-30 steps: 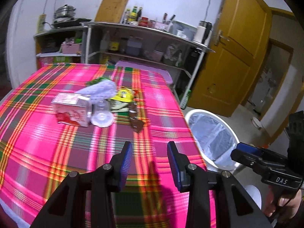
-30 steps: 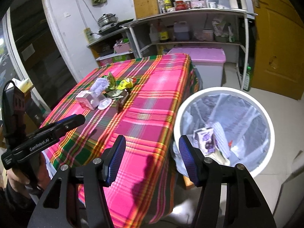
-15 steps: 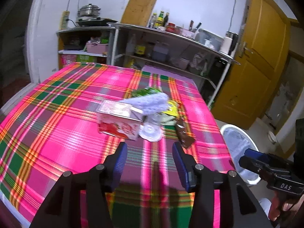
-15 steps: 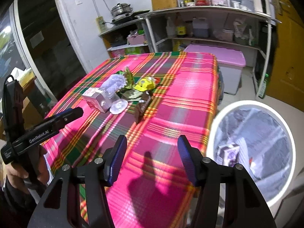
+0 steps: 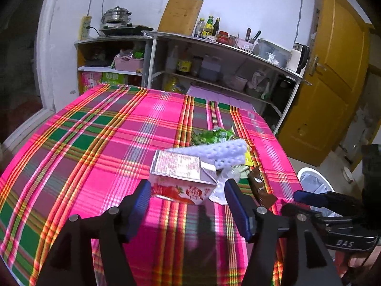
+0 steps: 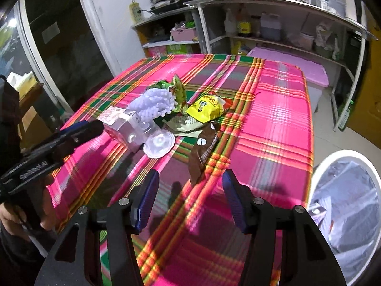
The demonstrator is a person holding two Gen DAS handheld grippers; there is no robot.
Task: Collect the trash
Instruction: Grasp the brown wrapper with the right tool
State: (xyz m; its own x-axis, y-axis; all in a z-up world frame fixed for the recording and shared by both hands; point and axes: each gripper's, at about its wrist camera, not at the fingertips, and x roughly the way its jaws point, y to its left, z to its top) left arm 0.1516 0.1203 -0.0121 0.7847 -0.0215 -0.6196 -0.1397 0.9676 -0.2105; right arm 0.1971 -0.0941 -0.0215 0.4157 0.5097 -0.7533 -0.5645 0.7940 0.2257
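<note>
- Left tool point(image 5: 188, 205): jaws spread wide, nothing gripped; held low over the near part of the surface point(image 5: 95, 143), its blue pads flanking the near face of the pink carton point(image 5: 183, 178) without visible contact.
- Right tool point(image 6: 190, 197): jaws likewise spread, nothing gripped; held above the near edge of the surface, with the brown wrapper point(image 6: 204, 152) lying just ahead between the fingertips.
- Surface: covered by a pink, green and orange plaid cloth; the trash is gathered in one cluster toward its right half, as seen from the left wrist.
- Pink carton: lying on its side at the left of the cluster, printed panel upward.
- Clear plastic lid point(image 6: 159, 144): lying flat just beside the carton, touching it or nearly so.
- White foam netting point(image 6: 154, 104): resting on top of the carton and lid.
- Green snack bag point(image 6: 177, 91): crumpled, behind the netting.
- Yellow packet point(image 6: 206, 108): to the right of the netting, resting on flat paper scraps.
- Brown wrapper: nearest the table's right edge, stretched toward the right tool.
- White bin point(image 6: 345, 212): standing on the floor beside the surface, lined with a translucent bag; contents partly seen, not identifiable.
</note>
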